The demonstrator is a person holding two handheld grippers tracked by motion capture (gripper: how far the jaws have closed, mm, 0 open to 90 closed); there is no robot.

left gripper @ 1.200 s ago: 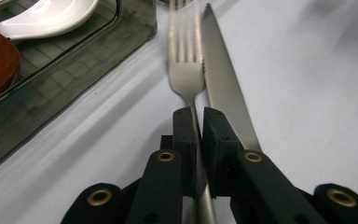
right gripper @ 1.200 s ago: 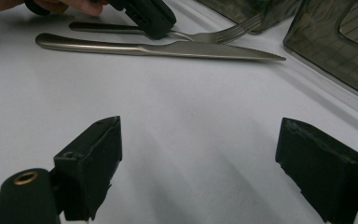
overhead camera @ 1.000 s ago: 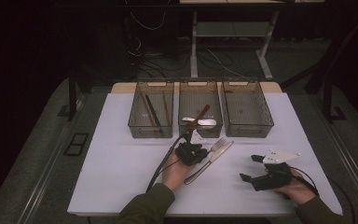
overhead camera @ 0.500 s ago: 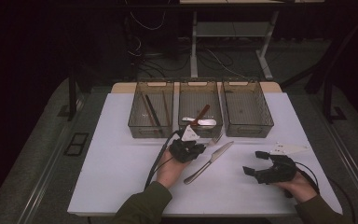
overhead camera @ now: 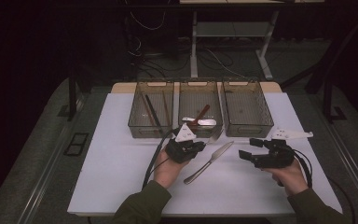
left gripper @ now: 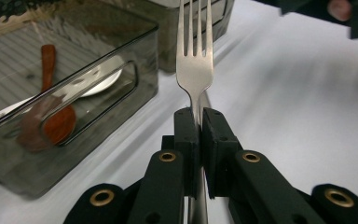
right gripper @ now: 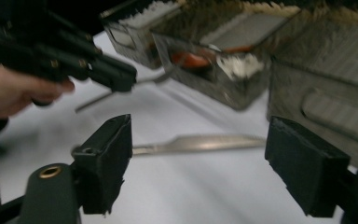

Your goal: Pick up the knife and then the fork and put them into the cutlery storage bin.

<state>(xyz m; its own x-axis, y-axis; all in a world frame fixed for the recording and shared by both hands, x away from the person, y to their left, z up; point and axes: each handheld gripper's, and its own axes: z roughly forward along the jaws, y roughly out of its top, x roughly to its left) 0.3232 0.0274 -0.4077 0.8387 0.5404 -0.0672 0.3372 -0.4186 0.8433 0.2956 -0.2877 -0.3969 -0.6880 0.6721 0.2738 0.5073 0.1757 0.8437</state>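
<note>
My left gripper is shut on the neck of a steel fork, whose tines point toward the bins. In the left gripper view its pads pinch the fork just below the tines. A steel table knife lies on the white table between my two hands. My right gripper hovers to the right of the knife. Its jaws stand wide and have just been closing a little, with nothing gripped between them. From the right gripper the knife lies on the table beyond the pads.
Three smoky clear bins stand in a row at the back of the table. The left bin holds dark sticks. The middle bin holds a wooden spoon and a white spoon. The right bin looks bare. The table's front edge is near my forearms.
Both hands have risen. The left gripper lifted the fork off the table, away from the knife and closer to the bins. The right gripper moved up and slightly left toward the knife.
</note>
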